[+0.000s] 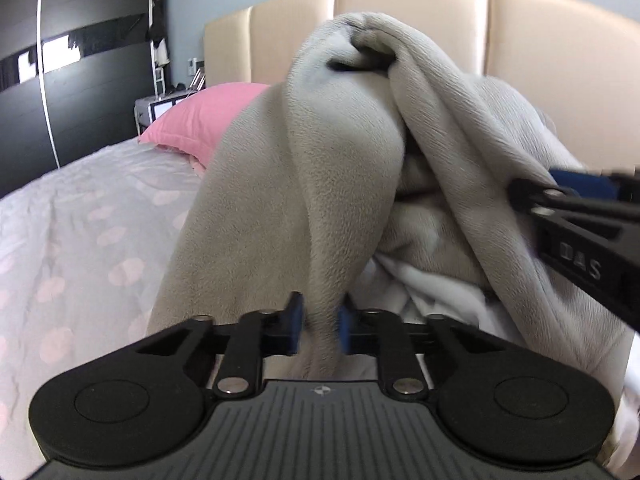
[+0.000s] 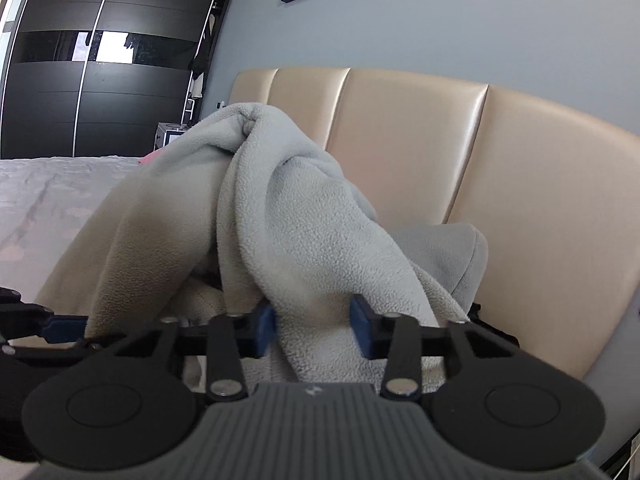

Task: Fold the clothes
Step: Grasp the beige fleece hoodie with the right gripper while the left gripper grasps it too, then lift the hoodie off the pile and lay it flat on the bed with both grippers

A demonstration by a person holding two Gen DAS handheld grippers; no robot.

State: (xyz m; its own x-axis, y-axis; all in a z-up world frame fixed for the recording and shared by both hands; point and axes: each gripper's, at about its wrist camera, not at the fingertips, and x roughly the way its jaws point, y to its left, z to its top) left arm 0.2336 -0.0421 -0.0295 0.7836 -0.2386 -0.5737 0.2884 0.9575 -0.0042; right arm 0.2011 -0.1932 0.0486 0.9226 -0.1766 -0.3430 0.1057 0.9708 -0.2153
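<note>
A pale grey fleece garment (image 1: 340, 160) is heaped and lifted in folds above the bed. In the left wrist view my left gripper (image 1: 320, 330) is shut on a hanging fold of it, with the blue pads pressing on both sides. My right gripper (image 1: 532, 200) enters from the right edge and pinches another fold. In the right wrist view the fleece garment (image 2: 300, 220) rises in front of the headboard, and my right gripper (image 2: 314, 330) is shut on a thick fold. The left gripper (image 2: 40, 324) shows at the left edge, its tips hidden by fleece.
The bed sheet (image 1: 80, 240) is white with pink spots. A pink pillow (image 1: 200, 120) lies at the bed's head and white cloth (image 1: 432, 292) lies under the fleece. A cream padded headboard (image 2: 440, 160) stands close behind, with a grey cushion (image 2: 452, 248) against it. A dark wardrobe (image 2: 100, 80) is far left.
</note>
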